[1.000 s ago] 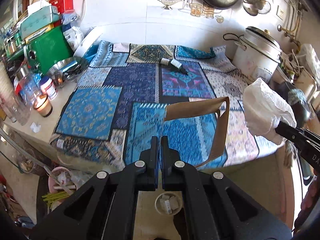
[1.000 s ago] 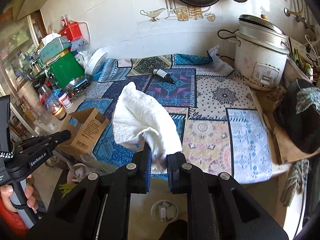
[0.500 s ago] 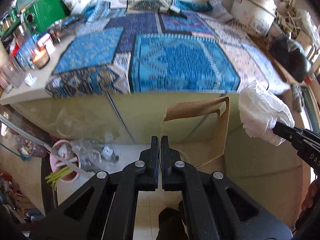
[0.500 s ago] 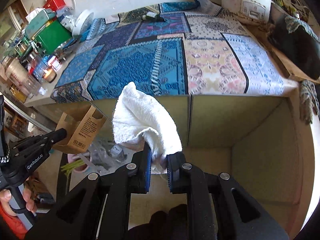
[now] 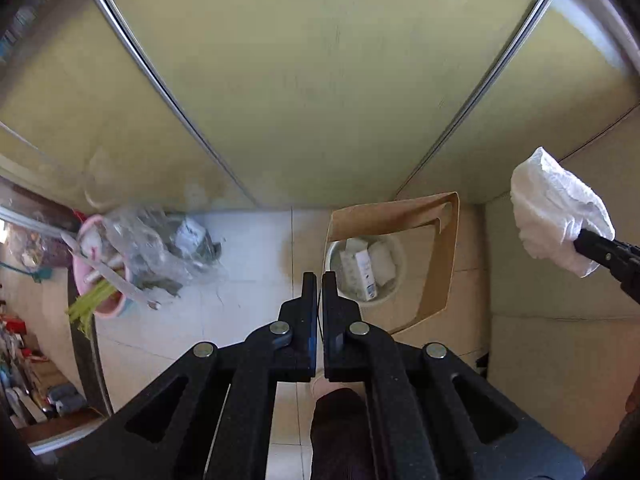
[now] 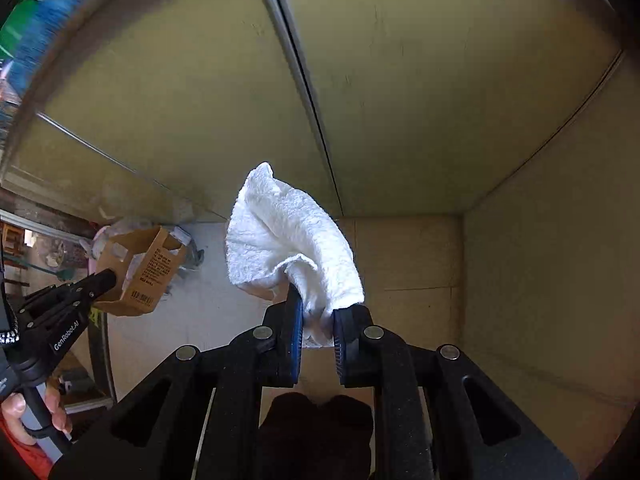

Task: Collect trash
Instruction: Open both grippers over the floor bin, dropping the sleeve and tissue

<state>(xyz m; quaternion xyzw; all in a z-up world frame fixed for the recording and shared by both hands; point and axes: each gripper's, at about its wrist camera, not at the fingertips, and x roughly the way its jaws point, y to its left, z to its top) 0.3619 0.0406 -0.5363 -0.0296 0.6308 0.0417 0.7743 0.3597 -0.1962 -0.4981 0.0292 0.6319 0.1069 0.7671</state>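
Note:
My left gripper points down at the floor, shut on a thin flap of an open brown cardboard box. Through the box's open frame I see a white waste bin with small cartons in it, directly below. My right gripper is shut on a crumpled white paper towel, which sticks up above its blue pads. In the left wrist view the paper towel hangs at the right, beside the box. The right wrist view shows the box at the left, in the left gripper.
Yellow-green cabinet doors fill the upper part of both views. A pink tub with a clear plastic bag and green stalks stands on the white tiled floor at the left. A person's hand holds the left gripper's handle. A dark shoe is below the fingers.
Both grippers have dropped from above the patterned counter to low before the cabinet doors, tilting down. The counter has left view and the waste bin looms larger. Both grips are unchanged.

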